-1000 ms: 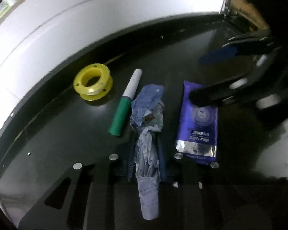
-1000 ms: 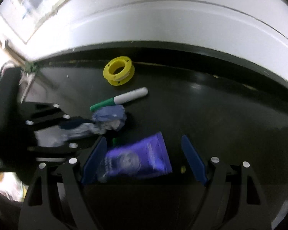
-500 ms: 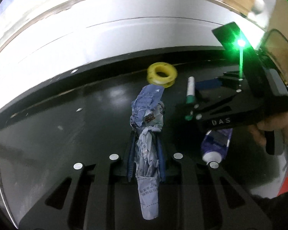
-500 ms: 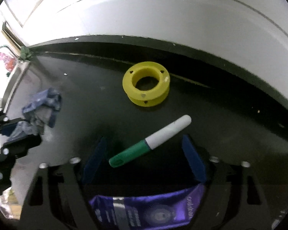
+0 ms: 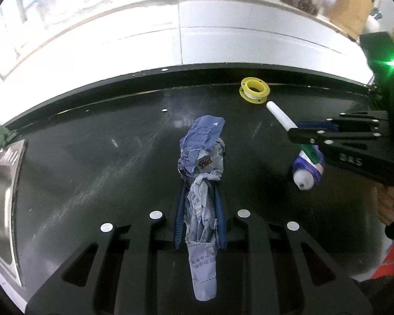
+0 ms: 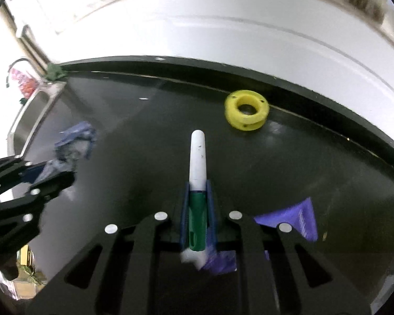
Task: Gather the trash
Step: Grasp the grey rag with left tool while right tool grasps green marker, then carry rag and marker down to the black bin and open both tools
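Observation:
My left gripper (image 5: 199, 186) is shut on a crumpled blue-grey paper wrapper (image 5: 202, 141), which sticks out past the fingertips above the black counter (image 5: 92, 144). In the right wrist view the jaws of my right gripper (image 6: 198, 183) are closing, and their blue pads press on the green end of a green and white marker (image 6: 197, 162). A purple wrapper (image 6: 299, 220) shows just under the right fingers. I cannot tell whether it is pinched too. From the left wrist view the right gripper (image 5: 299, 131) holds the marker (image 5: 279, 115), and the purple wrapper (image 5: 307, 169) hangs below it.
A yellow spool (image 6: 247, 113) lies near the counter's back edge, in front of a white wall. A steel sink (image 5: 0, 183) sits at the counter's left end. A person's hand (image 5: 388, 202) grips the right tool at the far right.
My right jaws went from wide open around the lying marker to closed on it. My left gripper carried the crumpled wrapper leftward, away from the marker and spool, and the sink came into view.

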{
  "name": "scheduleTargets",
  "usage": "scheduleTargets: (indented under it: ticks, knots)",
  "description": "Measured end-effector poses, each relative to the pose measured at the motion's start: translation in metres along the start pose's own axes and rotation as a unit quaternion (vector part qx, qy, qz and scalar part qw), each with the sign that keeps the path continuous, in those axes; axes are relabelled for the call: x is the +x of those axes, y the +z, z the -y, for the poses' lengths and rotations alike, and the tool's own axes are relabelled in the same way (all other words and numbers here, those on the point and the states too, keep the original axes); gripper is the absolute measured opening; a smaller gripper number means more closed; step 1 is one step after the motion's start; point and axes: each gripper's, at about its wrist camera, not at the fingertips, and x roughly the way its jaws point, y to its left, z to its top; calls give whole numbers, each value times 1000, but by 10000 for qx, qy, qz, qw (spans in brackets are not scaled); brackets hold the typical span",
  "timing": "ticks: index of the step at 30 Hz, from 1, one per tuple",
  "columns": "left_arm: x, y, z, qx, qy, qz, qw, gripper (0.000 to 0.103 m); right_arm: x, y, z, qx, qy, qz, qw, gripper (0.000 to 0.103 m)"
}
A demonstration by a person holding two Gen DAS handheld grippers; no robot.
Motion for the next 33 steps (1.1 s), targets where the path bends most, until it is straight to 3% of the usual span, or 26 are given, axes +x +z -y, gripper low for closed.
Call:
scheduleTargets:
  ticks: [10,17,25,33]
  knots:
    - [-45,-77,-16,18,-20,-25,10000,20,-60,-70,-84,-108,23,160,9998,14]
    - [-62,-114,-27,68,-38,-21,10000,20,-75,-111,-128,-97,19,150,9998,14]
    - [-95,-144,-66,-300,169,170,9993,20,-81,-112,-177,-367,217,259,9988,14]
    - [-145,-214,-144,-1296,803,183,9881,20,-63,-104,-285,-1281,1048,108,9861,14]
